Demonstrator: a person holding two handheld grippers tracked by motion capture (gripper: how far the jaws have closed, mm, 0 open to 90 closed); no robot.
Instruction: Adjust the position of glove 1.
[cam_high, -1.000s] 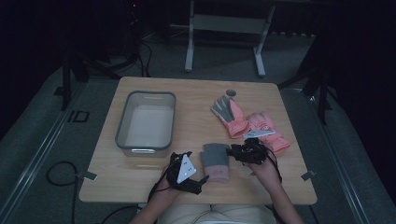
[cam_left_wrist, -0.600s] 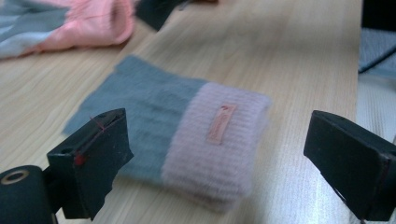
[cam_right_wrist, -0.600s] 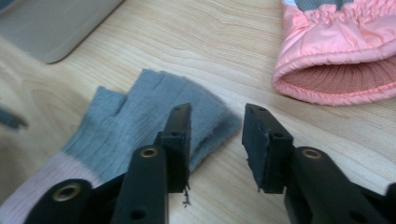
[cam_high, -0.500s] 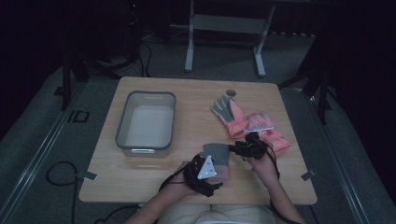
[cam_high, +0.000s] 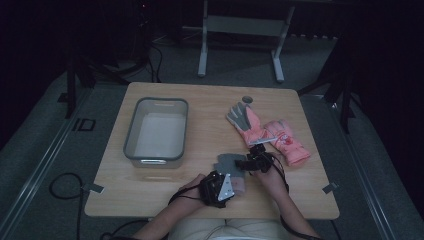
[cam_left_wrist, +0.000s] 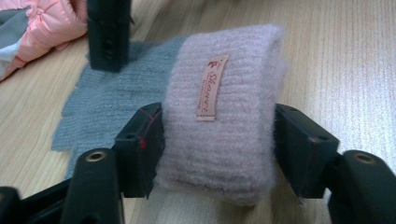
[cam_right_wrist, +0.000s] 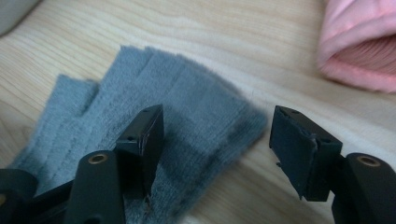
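Observation:
A knitted glove lies near the table's front edge, its grey finger part (cam_high: 226, 162) pointing away and its pink cuff (cam_high: 240, 185) toward me. My left gripper (cam_high: 235, 184) has just been closing. In the left gripper view its pads (cam_left_wrist: 148, 140) press on both sides of the pink cuff (cam_left_wrist: 219, 116), which bulges up between them. My right gripper (cam_high: 247, 164) hovers low over the grey finger part (cam_right_wrist: 187, 107). Its jaws have just been opening and nothing is gripped. One of its jaws (cam_left_wrist: 108, 35) stands on the grey knit.
Two pink padded gloves (cam_high: 285, 141) (cam_high: 247, 125) lie right of centre, close behind the right gripper. A grey rectangular tub (cam_high: 131, 135) stands at the left. A small round hole (cam_high: 247, 99) sits near the table's far edge.
My left gripper has slid right to the pink cuff and closed on it. The right gripper's jaws have spread apart over the grey finger part.

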